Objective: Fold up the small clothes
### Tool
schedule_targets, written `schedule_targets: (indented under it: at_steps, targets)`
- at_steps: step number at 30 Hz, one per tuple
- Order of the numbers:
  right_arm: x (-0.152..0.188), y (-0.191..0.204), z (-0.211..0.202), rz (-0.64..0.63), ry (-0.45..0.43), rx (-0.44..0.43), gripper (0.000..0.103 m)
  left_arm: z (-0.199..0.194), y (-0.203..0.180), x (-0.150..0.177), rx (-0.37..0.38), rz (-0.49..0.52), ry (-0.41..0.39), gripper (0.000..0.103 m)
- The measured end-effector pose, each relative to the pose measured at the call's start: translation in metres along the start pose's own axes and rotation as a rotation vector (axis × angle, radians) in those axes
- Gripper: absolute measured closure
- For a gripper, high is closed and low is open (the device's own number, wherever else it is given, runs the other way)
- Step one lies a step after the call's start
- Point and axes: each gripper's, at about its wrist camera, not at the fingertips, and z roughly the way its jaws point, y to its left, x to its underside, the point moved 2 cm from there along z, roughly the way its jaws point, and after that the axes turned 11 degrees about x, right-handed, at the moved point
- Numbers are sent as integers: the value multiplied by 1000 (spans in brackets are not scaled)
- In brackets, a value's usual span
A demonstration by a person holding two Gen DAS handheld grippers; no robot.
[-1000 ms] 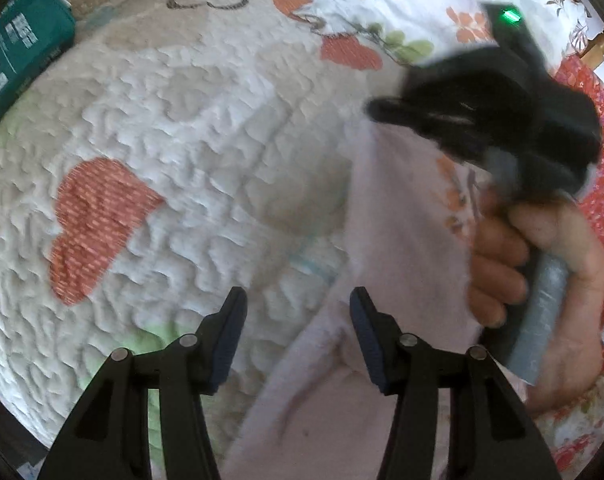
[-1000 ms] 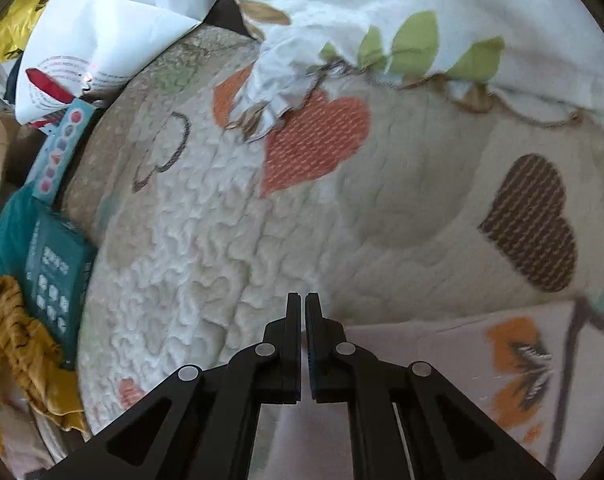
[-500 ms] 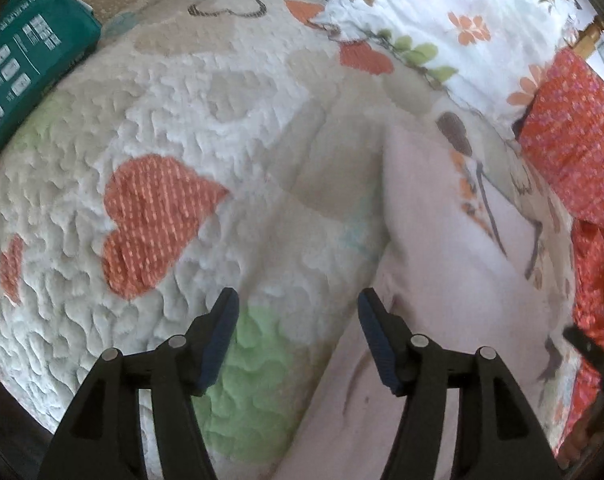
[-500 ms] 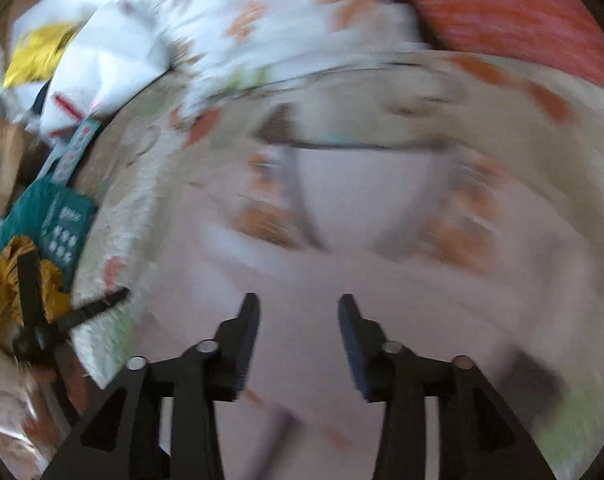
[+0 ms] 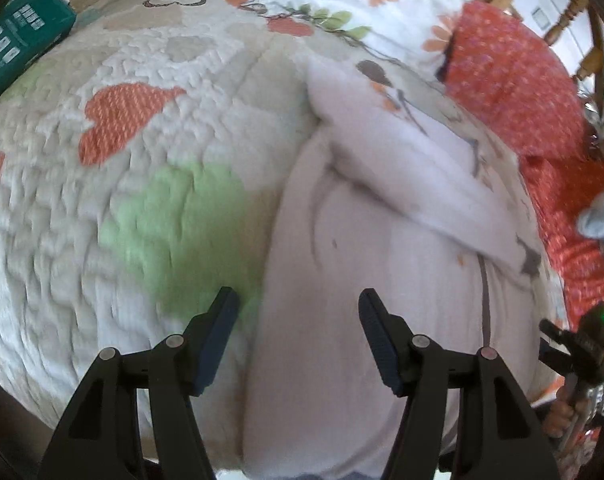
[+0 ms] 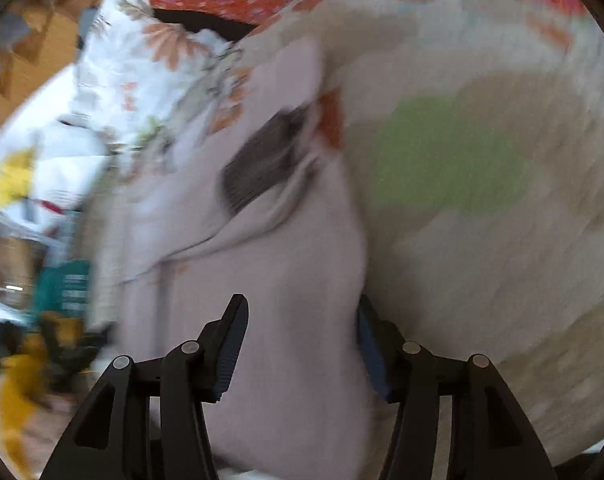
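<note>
A pale pink small garment [image 5: 381,248] lies on the quilted bed cover, with one part folded over at its far end [image 5: 381,152]. My left gripper [image 5: 298,336] is open, above the garment's near left edge, holding nothing. The right gripper shows small at the lower right of the left wrist view [image 5: 577,344]. In the blurred right wrist view the same garment [image 6: 286,272] lies between and ahead of my open right gripper [image 6: 298,344]; its right finger is partly hidden behind the garment's edge.
The quilt [image 5: 142,160] has orange and green heart patches. A teal box [image 5: 18,44] lies at the far left edge. A floral sheet [image 5: 341,4] and red patterned fabric [image 5: 513,80] lie at the back right. A wooden chair [image 5: 561,20] stands beyond.
The right gripper let go of the garment, opened, and swung away to its near right end. The left gripper drew back along the garment and stayed open.
</note>
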Motion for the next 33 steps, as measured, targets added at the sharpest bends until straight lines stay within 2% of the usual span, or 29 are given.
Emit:
schedule_targets:
  at_steps: [1, 5, 8, 11, 14, 15, 17, 19, 22, 24, 26, 30, 31, 32, 33]
  targets:
    - [6, 0, 2, 18, 17, -43, 44, -2, 0, 8, 22, -8, -1, 41]
    - [26, 0, 1, 23, 24, -97, 44, -9, 6, 44, 156, -117, -2, 41]
    - [36, -1, 4, 70, 68, -183, 43, -11, 12, 67, 205, -184, 10, 41]
    - [47, 0, 5, 78, 83, -219, 43, -13, 11, 81, 206, -202, 20, 41]
    - [61, 2, 8, 69, 135, -267, 43, -10, 16, 96, 219, -252, 46, 42]
    - [67, 3, 10, 63, 147, -266, 43, -8, 17, 100, 218, -271, 56, 45]
    - [77, 7, 13, 45, 158, -264, 43, -2, 19, 111, 189, -296, 83, 65]
    - [85, 9, 14, 31, 173, -268, 44, 2, 20, 121, 171, -308, 105, 67]
    - [97, 11, 17, 20, 194, -264, 44, 5, 13, 127, 151, -286, 117, 67]
    - [104, 13, 18, 3, 200, -250, 44, 7, 10, 131, 152, -281, 126, 61]
    - [112, 15, 19, -20, 204, -227, 44, 12, 8, 135, 159, -284, 148, 47]
    - [132, 19, 26, -55, 226, -166, 46, 22, 3, 145, 135, -274, 199, 45]
    - [138, 21, 28, -65, 227, -138, 54, 22, 2, 145, 121, -268, 206, 48]
    - [141, 21, 29, -74, 220, -111, 68, 22, 0, 145, 106, -261, 206, 74]
    - [143, 23, 29, -88, 206, -72, 76, 22, -2, 145, 90, -256, 211, 92]
